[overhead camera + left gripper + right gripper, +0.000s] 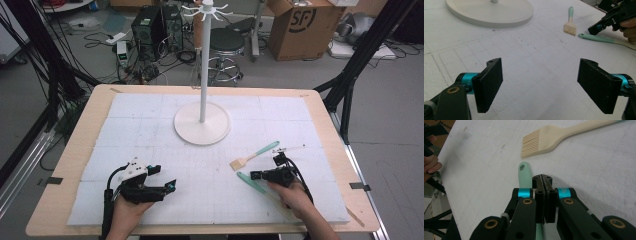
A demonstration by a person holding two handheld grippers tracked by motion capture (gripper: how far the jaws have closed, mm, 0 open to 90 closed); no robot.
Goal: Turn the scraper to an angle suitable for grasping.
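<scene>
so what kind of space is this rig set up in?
Probably a lab or workshop, not a kitchen: black desktop computer towers with loose cables on the floor, a brown cardboard shipping box, and a wooden table covered with a white gridded mat.

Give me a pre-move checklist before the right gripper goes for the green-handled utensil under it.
1. Right gripper jaws apart enough to take a handle: not ok, they are pressed together with nothing between.
2. Green handle in sight ahead of the jaws: ok, its holed end lies flat just beyond them.
3. Pastry brush apart from that handle: ok, a gap shows between them.
4. Left gripper out of the way: ok, open over bare mat.
5. Hook stand upright: ok.
6. Utensil's working end: cannot tell, hidden under the right hand.
</scene>
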